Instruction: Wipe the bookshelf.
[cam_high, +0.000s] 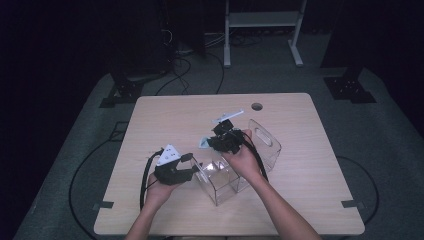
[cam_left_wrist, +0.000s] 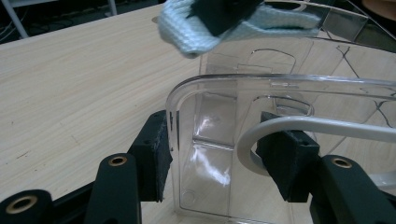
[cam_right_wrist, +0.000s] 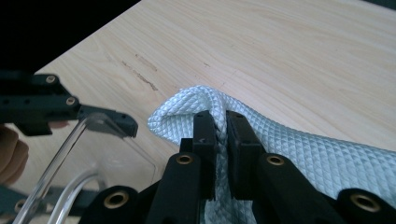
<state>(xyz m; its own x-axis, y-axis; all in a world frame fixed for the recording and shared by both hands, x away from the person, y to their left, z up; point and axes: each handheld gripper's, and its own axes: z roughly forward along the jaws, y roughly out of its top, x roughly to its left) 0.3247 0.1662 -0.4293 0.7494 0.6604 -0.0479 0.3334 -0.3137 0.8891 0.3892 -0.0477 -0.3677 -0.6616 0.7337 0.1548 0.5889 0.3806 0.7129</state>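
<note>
A clear plastic container (cam_high: 235, 167) with cut-out handles stands on the wooden table (cam_high: 175, 115), near the front middle. My left gripper (cam_high: 195, 167) is shut on the container's left end; in the left gripper view (cam_left_wrist: 219, 158) one pad presses the outside of the clear wall (cam_left_wrist: 205, 140) and the other sits past the rounded corner. Just above the container's far left rim, my right gripper (cam_high: 211, 142) is shut on a fold of pale, diamond-woven cloth (cam_right_wrist: 299, 149). The cloth (cam_high: 204, 143) hangs from its jaws and shows at the top of the left gripper view (cam_left_wrist: 187, 28).
A round cable hole (cam_high: 257, 106) lies near the table's far edge. Bare wood stretches to the left and right of the container. Beyond the table, cables (cam_high: 180, 70) and a white frame's legs (cam_high: 227, 50) stand on the dark floor.
</note>
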